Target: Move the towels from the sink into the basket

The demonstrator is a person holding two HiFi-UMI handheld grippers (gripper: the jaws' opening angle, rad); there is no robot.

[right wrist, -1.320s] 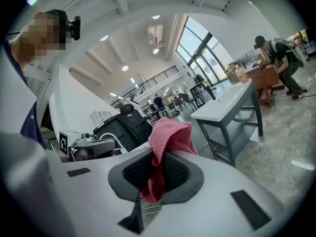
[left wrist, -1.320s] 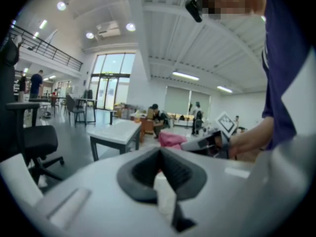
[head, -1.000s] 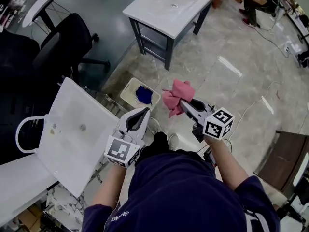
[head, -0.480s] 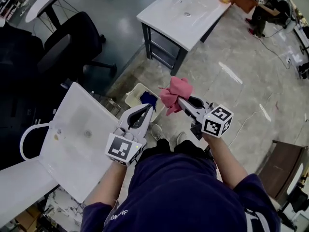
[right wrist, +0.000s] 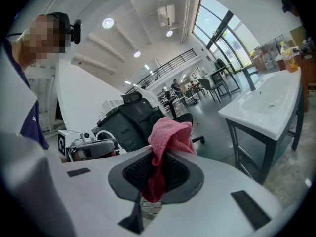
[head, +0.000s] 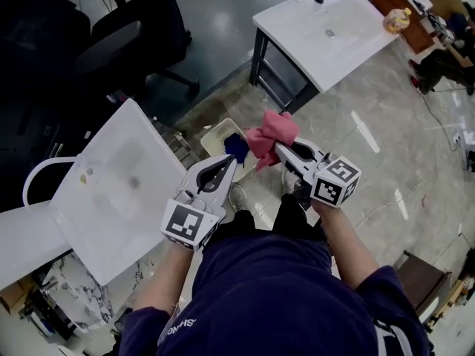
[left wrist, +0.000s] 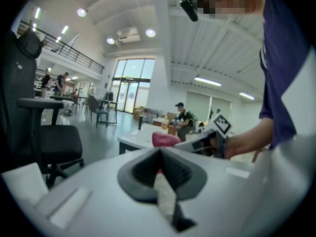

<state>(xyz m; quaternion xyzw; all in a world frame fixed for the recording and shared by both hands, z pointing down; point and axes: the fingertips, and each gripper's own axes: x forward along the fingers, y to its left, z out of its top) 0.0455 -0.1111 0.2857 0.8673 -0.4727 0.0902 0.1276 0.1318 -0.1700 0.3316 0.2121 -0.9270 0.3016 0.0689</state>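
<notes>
A pink towel hangs bunched from my right gripper, which is shut on it. It is held in the air just right of a white basket on the floor, which holds a blue towel. My left gripper is beside it at the basket's near edge, jaws together and empty. The white sink lies at the left with no towel visible in its basin. In the left gripper view, the right gripper and the pink towel show ahead.
A second white sink table with a black faucet stands at the upper right, with a yellow bottle beyond it. A black office chair is at the upper left. The person's shoes stand by the basket.
Both grippers have swung across with the person's turn. The pink towel, still gripped, has come nearer the basket and now overlaps its right edge. The left gripper stays empty.
</notes>
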